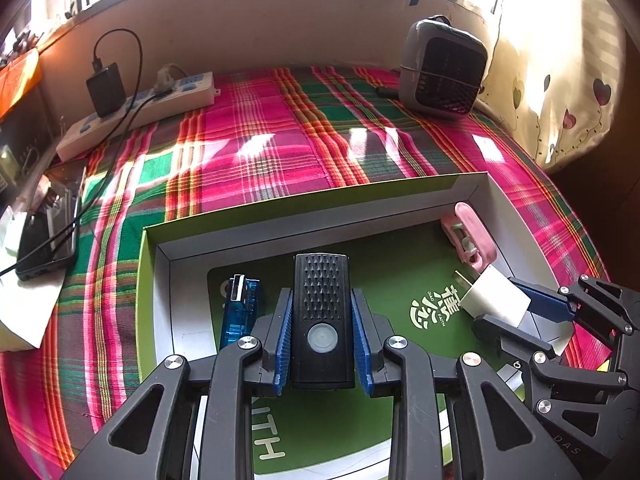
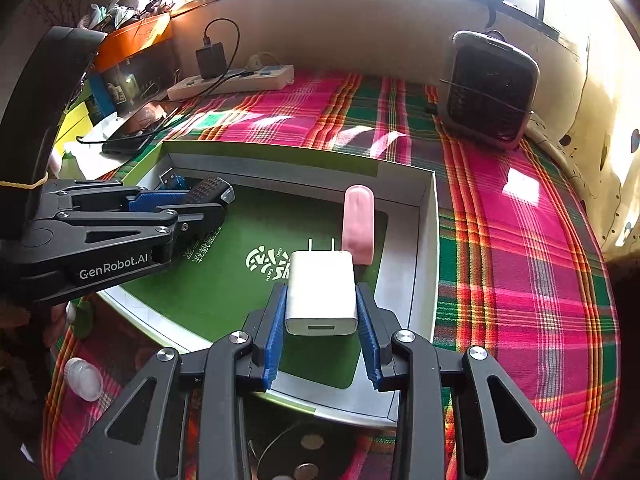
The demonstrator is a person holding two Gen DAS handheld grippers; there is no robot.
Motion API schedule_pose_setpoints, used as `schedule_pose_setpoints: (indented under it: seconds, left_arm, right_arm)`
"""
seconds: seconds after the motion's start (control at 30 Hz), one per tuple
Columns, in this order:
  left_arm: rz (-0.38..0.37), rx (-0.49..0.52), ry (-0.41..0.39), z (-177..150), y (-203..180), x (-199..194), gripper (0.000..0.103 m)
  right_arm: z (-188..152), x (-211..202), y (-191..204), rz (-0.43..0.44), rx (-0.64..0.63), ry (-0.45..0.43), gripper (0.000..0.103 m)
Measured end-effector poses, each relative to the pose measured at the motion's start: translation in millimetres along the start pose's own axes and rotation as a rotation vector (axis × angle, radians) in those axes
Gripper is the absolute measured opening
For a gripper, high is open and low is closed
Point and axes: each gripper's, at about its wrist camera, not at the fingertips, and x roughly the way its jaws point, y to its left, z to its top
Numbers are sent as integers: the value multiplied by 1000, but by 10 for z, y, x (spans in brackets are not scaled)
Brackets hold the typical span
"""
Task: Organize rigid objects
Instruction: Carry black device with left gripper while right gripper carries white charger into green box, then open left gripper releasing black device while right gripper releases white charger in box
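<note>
A: Progress?
B: 2 in the box (image 1: 160, 280) already: blue USB stick (image 1: 240, 312) lower left, pink clip (image 2: 359, 224) centre.
A: Grippers?
B: Left gripper (image 1: 323, 334) clamps black device (image 1: 323, 320), right gripper (image 2: 321, 318) clamps white charger (image 2: 321, 292); both over box, unreleased.

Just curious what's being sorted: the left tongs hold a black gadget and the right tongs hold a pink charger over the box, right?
Not quite. The right tongs hold a white charger, as the right wrist view shows; the pink item lies in the box. The left tongs do hold the black gadget.
</note>
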Motion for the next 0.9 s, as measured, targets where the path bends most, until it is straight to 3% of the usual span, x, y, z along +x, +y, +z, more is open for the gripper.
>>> schedule_pose_setpoints:
  seconds: [0.63,0.9]
  left_arm:
    - [3,-2,0,1,-1,-4,27]
    - [-3,-9,-4,-11,-1,-32,33]
  right_arm:
    - [-10,-8,-4,-3,10,-10,35]
    - [-12,-50,-21,2,30,-29,35]
